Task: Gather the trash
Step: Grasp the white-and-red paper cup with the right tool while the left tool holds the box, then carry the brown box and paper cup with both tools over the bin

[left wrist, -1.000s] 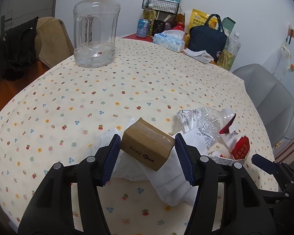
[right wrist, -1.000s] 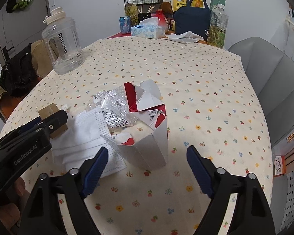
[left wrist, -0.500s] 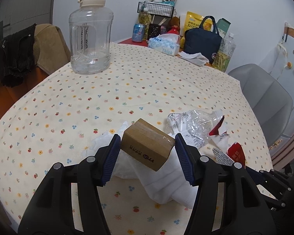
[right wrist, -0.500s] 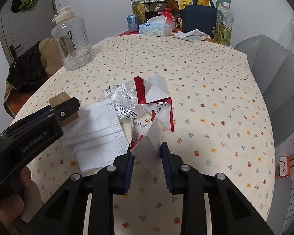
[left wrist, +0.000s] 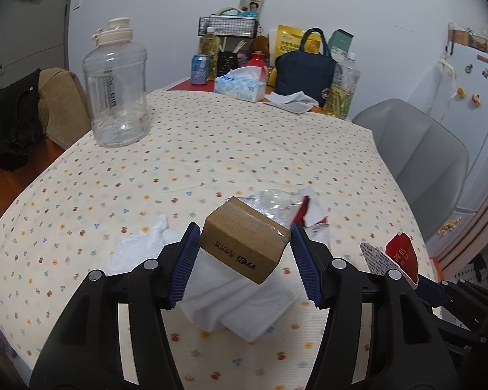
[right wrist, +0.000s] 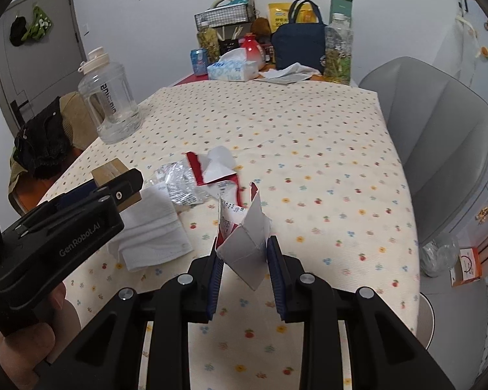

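My left gripper (left wrist: 244,260) is shut on a small brown cardboard box (left wrist: 244,243) and holds it above the table. It shows in the right wrist view too, at the left (right wrist: 114,188). My right gripper (right wrist: 244,269) is shut on a torn white and red paper carton (right wrist: 245,243), lifted off the table; the carton also shows in the left wrist view (left wrist: 401,255). On the flowered tablecloth (right wrist: 309,149) lie a white face mask (right wrist: 153,230), a crumpled clear plastic wrapper (right wrist: 175,182) and a red and white paper scrap (right wrist: 211,169).
A large clear water jug (left wrist: 115,87) stands at the far left of the table. A tissue box (left wrist: 240,84), a can, bottles and a dark blue bag (left wrist: 304,71) crowd the far end. A grey chair (right wrist: 439,149) is at the right.
My right gripper has shut on the paper carton and lifted it off the table. My left gripper has risen with the cardboard box, away from the mask.
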Available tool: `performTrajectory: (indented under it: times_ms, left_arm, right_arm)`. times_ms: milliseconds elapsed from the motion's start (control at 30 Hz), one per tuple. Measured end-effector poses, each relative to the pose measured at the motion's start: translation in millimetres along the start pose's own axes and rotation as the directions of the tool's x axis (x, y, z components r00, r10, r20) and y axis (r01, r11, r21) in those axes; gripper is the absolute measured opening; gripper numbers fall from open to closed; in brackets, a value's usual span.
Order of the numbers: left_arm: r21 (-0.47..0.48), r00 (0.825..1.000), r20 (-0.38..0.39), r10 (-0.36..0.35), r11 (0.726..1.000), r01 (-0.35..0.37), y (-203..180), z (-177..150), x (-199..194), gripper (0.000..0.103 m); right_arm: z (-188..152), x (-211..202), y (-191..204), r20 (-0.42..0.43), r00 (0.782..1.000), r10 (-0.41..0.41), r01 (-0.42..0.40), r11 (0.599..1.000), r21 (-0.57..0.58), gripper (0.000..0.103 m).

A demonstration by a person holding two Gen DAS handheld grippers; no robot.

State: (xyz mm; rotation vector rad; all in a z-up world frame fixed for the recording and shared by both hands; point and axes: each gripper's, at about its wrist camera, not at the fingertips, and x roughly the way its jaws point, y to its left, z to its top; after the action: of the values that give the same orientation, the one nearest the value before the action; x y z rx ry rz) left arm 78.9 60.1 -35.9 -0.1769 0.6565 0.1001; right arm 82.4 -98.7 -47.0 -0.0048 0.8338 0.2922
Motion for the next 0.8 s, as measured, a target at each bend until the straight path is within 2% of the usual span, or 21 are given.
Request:
performTrajectory:
  times_ms: [400, 800]
  left_arm:
    - [0.108, 0.998, -0.001, -0.067, 0.992, 0.067, -70.1, -1.6, -1.2, 0.057]
    - [0.220, 0.989, -0.041, -0.141, 0.964, 0.147, -156.3, -10.1, 6.1, 0.057]
  right_arm:
    - [-9.3, -27.0, -59.3, 0.039, 0.997, -0.064, 0.059, 0.993, 0.104, 0.027]
    - [-26.8, -56.7, -137.0, 0.074, 0.984, -0.162, 0.142, 0.964, 0.223, 0.027]
